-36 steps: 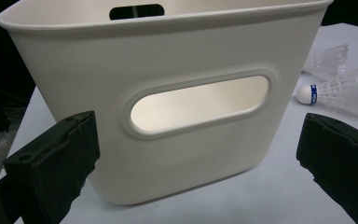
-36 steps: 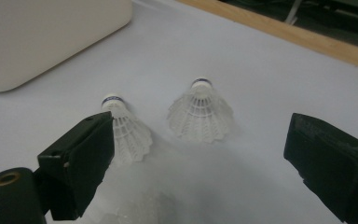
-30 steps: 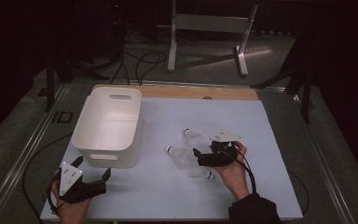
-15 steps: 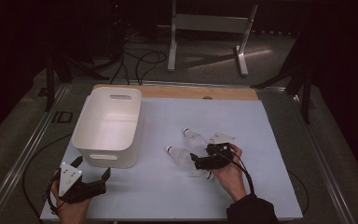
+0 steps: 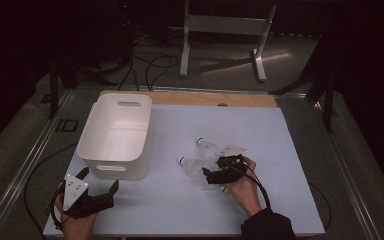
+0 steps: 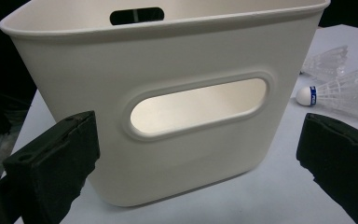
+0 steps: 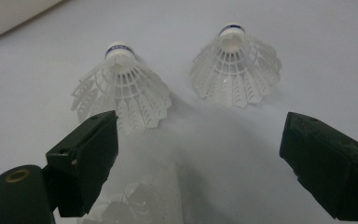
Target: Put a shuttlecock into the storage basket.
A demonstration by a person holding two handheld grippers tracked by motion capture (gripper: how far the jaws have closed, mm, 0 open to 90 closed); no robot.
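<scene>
Spread wide, the left gripper (image 5: 98, 192) sits near-left, facing the white bin (image 5: 116, 136). Right gripper (image 5: 211, 176), also spread, hovers near two shuttlecocks (image 5: 190, 165) (image 5: 207, 147) with blue cork bands; any lettering there seems too blurred to read.

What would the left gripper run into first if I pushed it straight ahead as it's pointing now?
Most likely the white bin: its near wall with the handle slot faces the open left gripper squarely between the jaws. The gap to it is hard to judge.
</scene>
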